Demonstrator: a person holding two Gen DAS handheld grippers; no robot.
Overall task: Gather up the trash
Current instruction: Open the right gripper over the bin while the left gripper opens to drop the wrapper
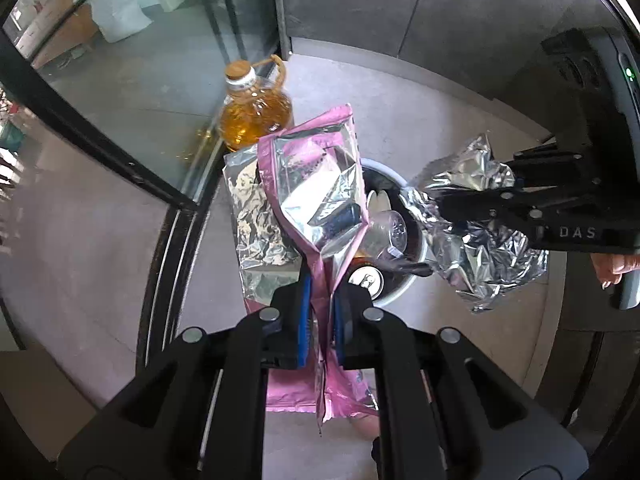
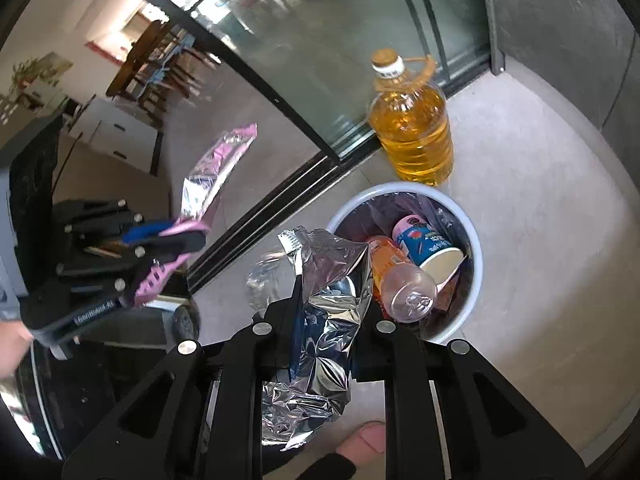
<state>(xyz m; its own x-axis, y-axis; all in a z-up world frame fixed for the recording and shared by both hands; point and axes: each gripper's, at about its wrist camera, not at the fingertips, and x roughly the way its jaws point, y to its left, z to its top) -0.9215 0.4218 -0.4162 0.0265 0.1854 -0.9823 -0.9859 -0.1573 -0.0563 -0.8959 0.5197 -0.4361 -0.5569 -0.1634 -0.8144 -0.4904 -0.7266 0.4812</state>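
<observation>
- Left gripper (image 1: 322, 316): jaws pinched tight on the pink foil pouch (image 1: 316, 184), blue pads gripping its lower part; the pouch stands up from the jaws, partly over the bin.
- Right gripper (image 2: 326, 320): jaws clamped on the crumpled silver foil bag (image 2: 328, 300), which bunches between them and spills out above and below; it hangs just beside the bin's near rim.
- Waste bin (image 2: 474, 280): round, pale rim, dark liner, standing on the floor near a glass door. Contents: a clear plastic bottle (image 2: 404, 288) with orange label, a paper cup (image 2: 432, 252), and a drink can (image 1: 366, 280) seen from the left wrist view.
- Oil bottle (image 2: 412, 132): full, amber, capped, upright just behind the bin; probably not trash.
- A second silver wrapper (image 1: 256, 216): shows behind the pink pouch; whether it is held with the pouch or lies separately I cannot tell.
- Handling, judged: both packets look empty, very light, thin and crinkly, with slick foil faces. They collapse under pressure, so a pinch across a flattened seam or folded edge should hold best.
- Risk, judged: light foil may drift or catch the rim when let go, so release should come well over the opening.
</observation>
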